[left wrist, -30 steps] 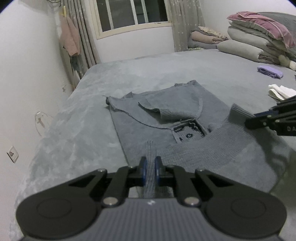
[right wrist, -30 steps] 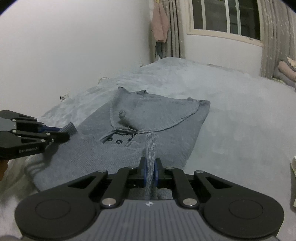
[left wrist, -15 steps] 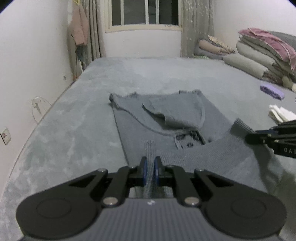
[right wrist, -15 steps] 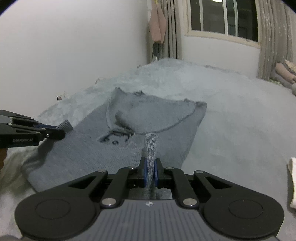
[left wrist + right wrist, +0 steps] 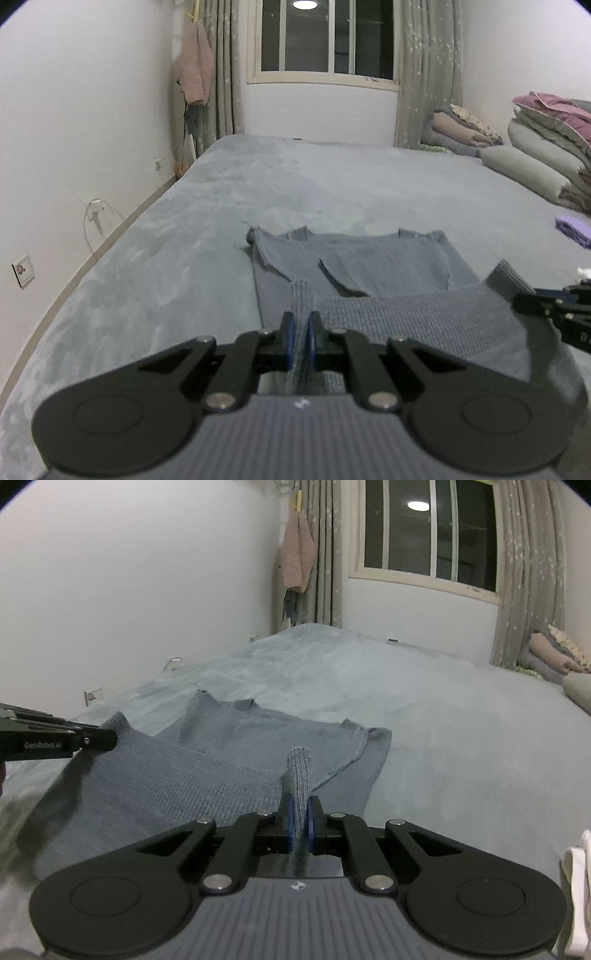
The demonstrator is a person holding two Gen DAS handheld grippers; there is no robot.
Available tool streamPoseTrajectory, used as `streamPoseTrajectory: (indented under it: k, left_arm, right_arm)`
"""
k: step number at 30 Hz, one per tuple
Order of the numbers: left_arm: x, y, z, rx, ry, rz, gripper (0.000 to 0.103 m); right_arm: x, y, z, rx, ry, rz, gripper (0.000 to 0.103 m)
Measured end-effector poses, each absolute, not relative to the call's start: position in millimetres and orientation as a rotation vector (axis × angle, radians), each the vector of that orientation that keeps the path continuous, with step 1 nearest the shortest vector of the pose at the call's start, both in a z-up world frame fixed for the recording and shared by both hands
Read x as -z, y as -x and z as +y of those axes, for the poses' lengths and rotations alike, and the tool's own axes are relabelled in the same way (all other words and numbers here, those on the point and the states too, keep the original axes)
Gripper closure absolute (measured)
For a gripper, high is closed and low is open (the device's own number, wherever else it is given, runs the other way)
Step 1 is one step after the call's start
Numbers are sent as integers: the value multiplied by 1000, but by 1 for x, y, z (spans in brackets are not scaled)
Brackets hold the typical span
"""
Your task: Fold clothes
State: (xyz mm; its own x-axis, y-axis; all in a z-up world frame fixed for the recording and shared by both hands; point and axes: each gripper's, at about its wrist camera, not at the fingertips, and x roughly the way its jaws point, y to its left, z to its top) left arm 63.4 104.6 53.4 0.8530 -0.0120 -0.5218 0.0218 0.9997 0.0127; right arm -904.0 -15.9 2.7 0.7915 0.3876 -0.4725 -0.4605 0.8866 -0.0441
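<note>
**Hem carried up over the sweater, both grippers pinching**

The step in hand looks like the lengthwise fold: the near hem of the grey sweater (image 5: pixel 369 266) is lifted off the bed (image 5: pixel 332 177) and held over the part that lies flat. The left gripper (image 5: pixel 300 332) has its fingers pressed together on a ribbed strip of the hem, which stands up between the blue pads. The right gripper (image 5: pixel 300 812) pinches the other end of the same hem in the same way, a rounded tuft of knit rising above its fingers. Between the two, the raised cloth hangs as a taut band across the width of the garment.

By my judgement the next move calls for both grippers to travel together toward the collar end, level with each other, so that the hem comes down square on the flat part and not askew. The fingers should part only once the cloth rests on itself; letting go sooner would let the knit slump back.

The sweater lies on the bed's left half, nearer the wall-side edge than the pillow-side one, its collar end toward the window. It is a mid-grey knit, coarse-ribbed at the hem and finer across the body. Both sleeves appear to be folded inward over the body, their edges showing as slanted lines. The far edge lies slightly rumpled at its left corner.
</note>
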Motion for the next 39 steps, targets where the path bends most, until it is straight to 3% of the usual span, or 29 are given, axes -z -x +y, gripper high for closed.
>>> streamPoseTrajectory:
  k: [8,11,17,20,23,26,28,31,35,39]
  left_arm:
    - [-43,-89,105,-9,-28,557,97]
    - [-27,-96,104,-17,-47,612,96]
    - [-22,-96,112,-49,-45,624,80]
    - [-28,-92,126,-73,-3,625,71]
    - [-36,-78,139,-85,53,633,70]
    - [-41,-60,151,-56,160,663,55]
    - [-43,-47,156,-28,217,697,52]
    - [-46,-28,155,-7,250,730,51]
    - [-39,-2,152,61,347,758,45]
    - [-27,5,143,50,356,798,45]
  right_arm:
    - [3,885,-12,-412,166,451,96]
    - [18,878,-4,-384,197,528,96]
    - [29,876,-1,-335,209,556,94]
    - [21,878,-13,-300,181,557,86]
    - [15,880,-31,-279,129,599,82]
    - [10,885,-54,-325,-24,702,64]
    - [9,894,-71,-360,-149,768,55]
    - [7,911,-95,-427,-336,859,52]
    - [6,940,-103,-468,-384,872,51]
    - [15,955,-99,-466,-382,893,51]
